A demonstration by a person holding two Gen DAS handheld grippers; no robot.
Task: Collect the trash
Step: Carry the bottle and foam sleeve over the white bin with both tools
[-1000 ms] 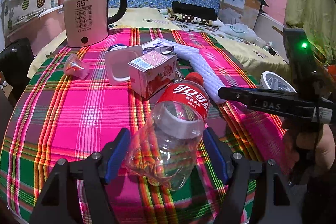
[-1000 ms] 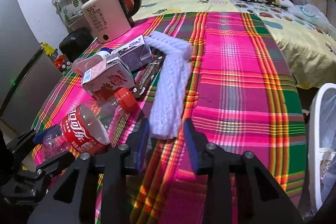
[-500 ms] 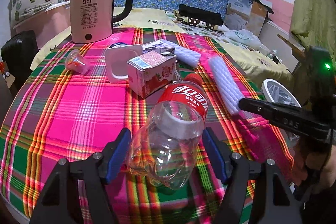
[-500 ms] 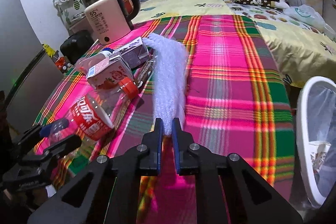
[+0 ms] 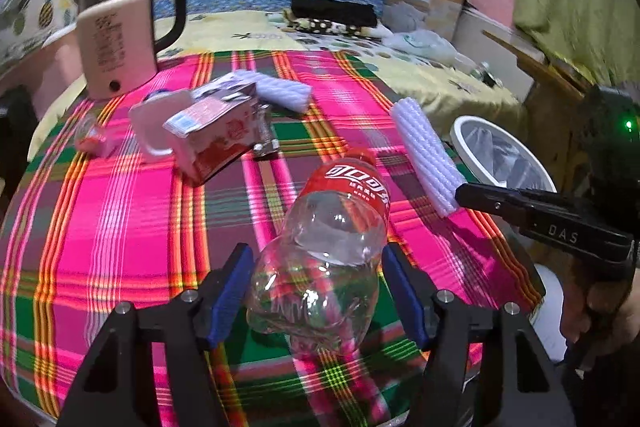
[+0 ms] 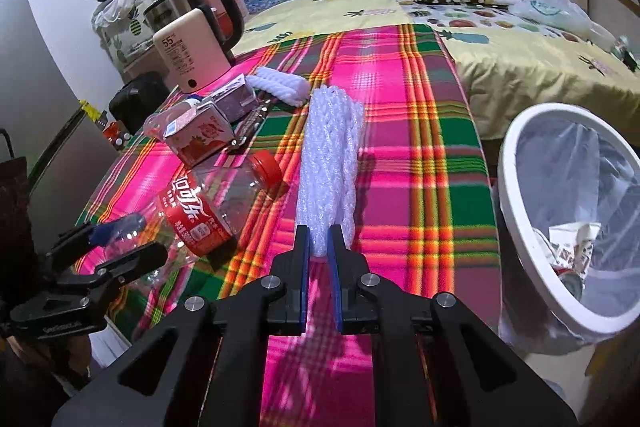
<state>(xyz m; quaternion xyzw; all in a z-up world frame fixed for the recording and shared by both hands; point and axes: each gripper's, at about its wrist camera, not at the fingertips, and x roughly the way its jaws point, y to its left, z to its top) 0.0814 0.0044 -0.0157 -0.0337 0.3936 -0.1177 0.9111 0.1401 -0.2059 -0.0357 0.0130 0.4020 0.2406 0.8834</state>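
The right gripper [image 6: 319, 241] pinches a white foam net sleeve [image 6: 330, 163] at frame center. The left gripper [image 5: 316, 277] squeezes a clear cola bottle [image 5: 326, 255] at lower center.

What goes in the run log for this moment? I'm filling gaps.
left gripper: shut on plastic bottle | right gripper: shut on white foam net | trash bin: right of table, unreached

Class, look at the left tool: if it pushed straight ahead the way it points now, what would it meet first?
Probably the red carton. The left tool carries the clear bottle, which would likely touch it first; depth is unclear.
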